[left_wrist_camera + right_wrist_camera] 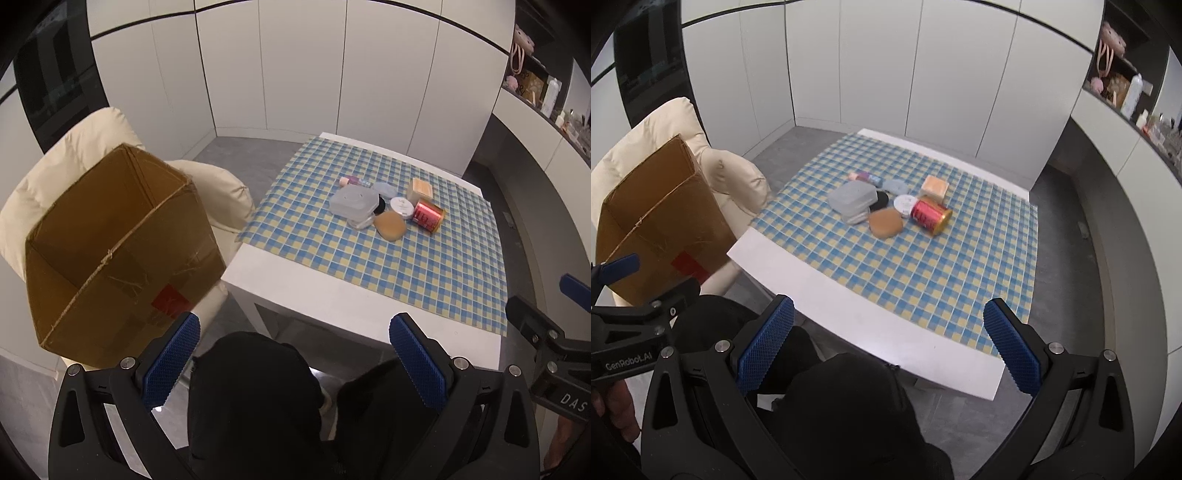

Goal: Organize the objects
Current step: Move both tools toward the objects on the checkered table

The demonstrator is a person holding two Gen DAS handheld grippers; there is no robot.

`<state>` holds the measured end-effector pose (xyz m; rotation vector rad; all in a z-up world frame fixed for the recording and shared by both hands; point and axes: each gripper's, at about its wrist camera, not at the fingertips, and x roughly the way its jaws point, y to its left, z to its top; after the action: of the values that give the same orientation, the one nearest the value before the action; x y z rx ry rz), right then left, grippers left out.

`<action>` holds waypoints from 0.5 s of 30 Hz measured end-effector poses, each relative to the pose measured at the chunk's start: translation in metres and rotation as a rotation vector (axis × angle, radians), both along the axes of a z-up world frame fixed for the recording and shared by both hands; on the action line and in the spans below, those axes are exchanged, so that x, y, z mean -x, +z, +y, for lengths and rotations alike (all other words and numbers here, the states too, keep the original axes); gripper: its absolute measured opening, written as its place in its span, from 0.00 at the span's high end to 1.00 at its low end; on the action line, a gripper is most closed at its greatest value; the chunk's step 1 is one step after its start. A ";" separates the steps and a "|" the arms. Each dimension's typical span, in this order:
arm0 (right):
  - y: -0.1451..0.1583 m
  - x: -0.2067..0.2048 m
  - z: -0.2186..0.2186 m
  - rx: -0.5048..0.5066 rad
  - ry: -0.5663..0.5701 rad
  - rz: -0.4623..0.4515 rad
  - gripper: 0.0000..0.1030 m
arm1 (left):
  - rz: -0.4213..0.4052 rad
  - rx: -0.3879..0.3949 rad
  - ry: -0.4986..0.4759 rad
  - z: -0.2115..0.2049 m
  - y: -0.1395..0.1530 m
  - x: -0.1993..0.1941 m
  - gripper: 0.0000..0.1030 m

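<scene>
Awaiting sorting: nothing looks moved yet. Cluster at frame centre on checked cloth (923,266): red can (930,215) on its side, grey case (852,198), tan oval pad (885,223), orange block (935,187), all touching or nearly. Cardboard box (110,254), left, open, seemingly empty. Left tool (295,362) and right tool (888,349): wide, empty. Table (827,295) front edge bare, ample approach room.

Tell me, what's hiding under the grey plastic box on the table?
The grey plastic box sits on top of a clear case, whose edge pokes out, and partly covers a black round thing. Whatever else lies beneath it is covered, so it cannot be seen.
</scene>
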<state>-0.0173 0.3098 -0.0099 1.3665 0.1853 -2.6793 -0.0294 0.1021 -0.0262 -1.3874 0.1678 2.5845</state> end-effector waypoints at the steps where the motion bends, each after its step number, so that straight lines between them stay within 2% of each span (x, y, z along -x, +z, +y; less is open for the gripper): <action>1: -0.001 -0.001 0.003 -0.003 -0.010 0.005 0.00 | 0.001 -0.002 -0.003 0.002 0.000 0.000 0.01; 4: -0.003 -0.001 0.010 -0.021 -0.027 0.004 0.00 | 0.015 -0.003 -0.021 0.011 0.003 0.002 0.01; 9: -0.007 0.003 0.029 0.028 -0.054 -0.040 0.00 | -0.002 -0.017 -0.059 0.026 0.001 0.008 0.01; 15: -0.003 0.002 0.053 0.050 -0.094 -0.034 0.00 | -0.007 -0.040 -0.097 0.044 -0.003 0.013 0.01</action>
<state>-0.0194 0.3632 -0.0127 1.4398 0.0516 -2.7133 -0.0422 0.1463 -0.0290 -1.3403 0.1776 2.4899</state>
